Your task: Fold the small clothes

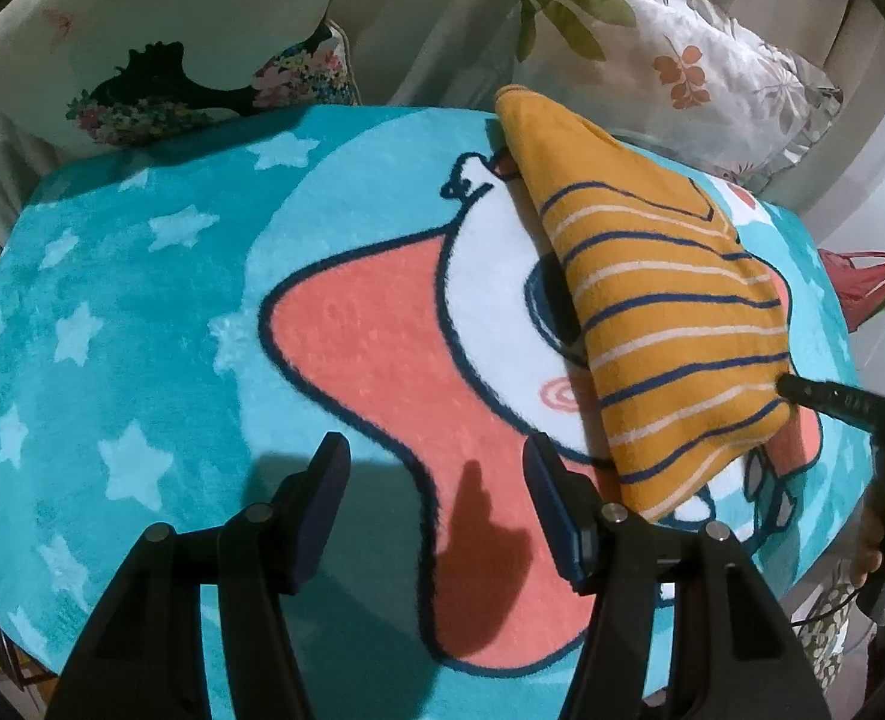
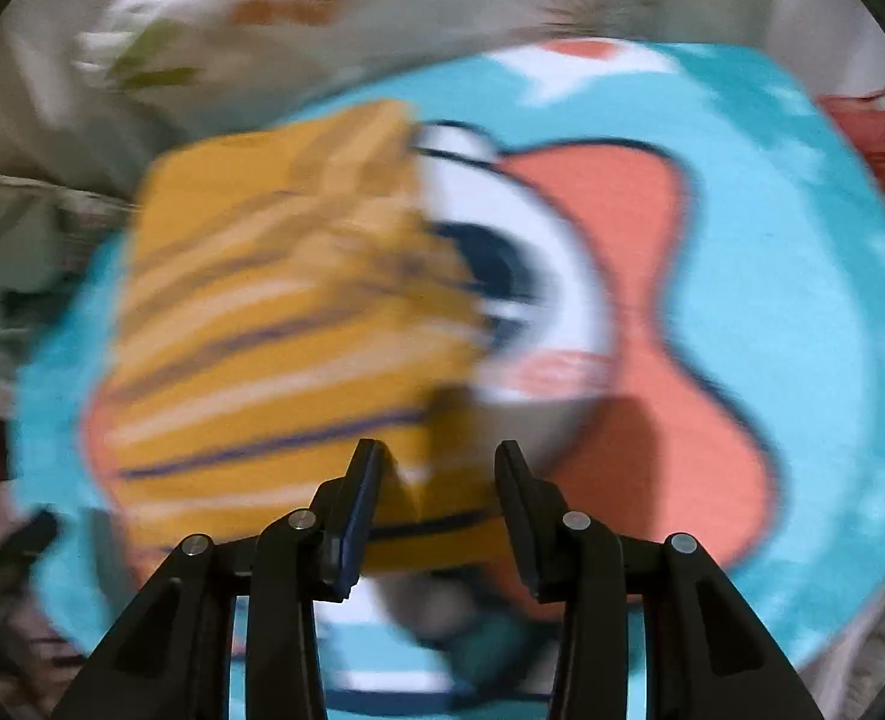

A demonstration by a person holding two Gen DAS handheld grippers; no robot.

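Left wrist view: found the left gripper [image 1: 436, 444] at lower centre, jaws moderately spread and holding nothing, poised above the coral patch of the turquoise rug [image 1: 112, 300]. Located the striped orange garment [image 1: 670, 324], apparently already folded into a narrow stack, at centre right, running from the upper middle towards the lower right and lying on the rug, well apart from the left gripper. Noted the right gripper [image 1: 796, 387] entering from the right edge, one dark finger touching the garment's right border; could not tell its jaw width here. Noted a floral pillow [image 1: 682, 60] just beyond the garment's upper end. Right wrist view, heavily blurred: showed the right gripper [image 2: 436, 450] at lower centre with jaws parted and gripping nothing, the near edge of the garment [image 2: 274, 324] appearing between and behind the fingers, the rest filling the left half over the rug [image 2: 802, 300]. Judged hazards: given the blur, probably a fast approach, so liable to shove or rumple the stack and undo the fold; liable to catch only the top layer, peeling it open on lifting; liable to nip rug pile along with cloth; liable to push the garment towards the pillow and off the rug, with the left gripper too distant to pin it.
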